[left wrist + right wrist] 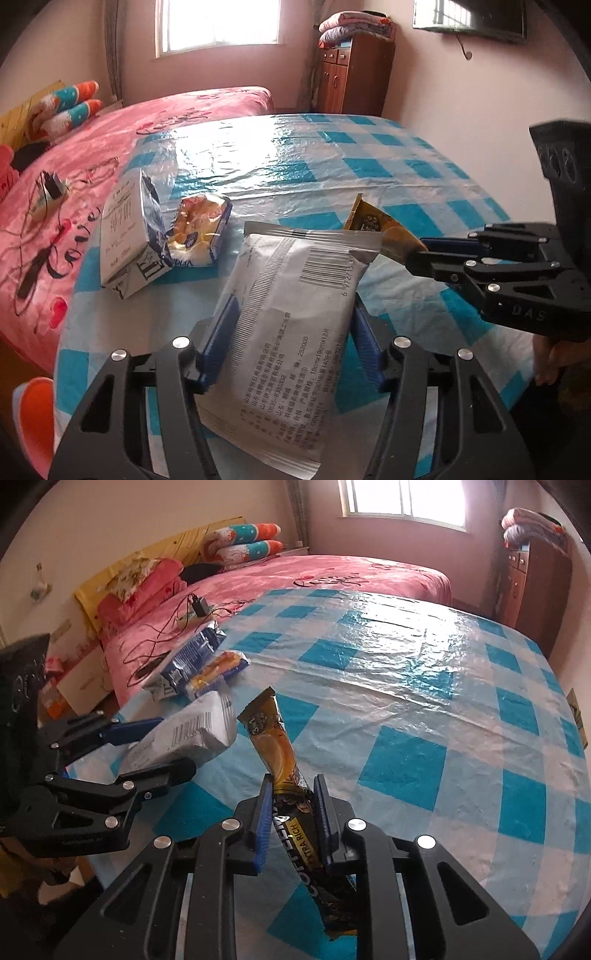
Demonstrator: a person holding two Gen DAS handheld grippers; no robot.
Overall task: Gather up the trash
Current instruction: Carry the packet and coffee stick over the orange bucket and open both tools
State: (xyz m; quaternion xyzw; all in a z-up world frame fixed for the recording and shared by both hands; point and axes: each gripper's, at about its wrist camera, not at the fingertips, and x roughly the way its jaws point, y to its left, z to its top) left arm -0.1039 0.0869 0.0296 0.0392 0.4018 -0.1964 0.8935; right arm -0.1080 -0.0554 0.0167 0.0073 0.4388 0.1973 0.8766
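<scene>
- Right gripper [291, 812] is pinching a coffee sachet [280, 753]; left gripper [288, 347] fingers are clamping a wet-wipes pack [291, 295] above the desk [406, 701].
- Collection is midway: next, both likely need binning; milk carton [125, 229] and snack wrapper [199, 229] are waiting.

left wrist: down, close | right wrist: same | shared: table [369, 155]

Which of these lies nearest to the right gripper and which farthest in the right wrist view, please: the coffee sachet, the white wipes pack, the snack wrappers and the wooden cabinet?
1. Coffee sachet: between the right gripper fingers.
2. White wipes pack: just left, in the left gripper.
3. Snack wrappers: farther left, near the table's edge by the bed.
4. Wooden cabinet: far right, against the wall.
</scene>
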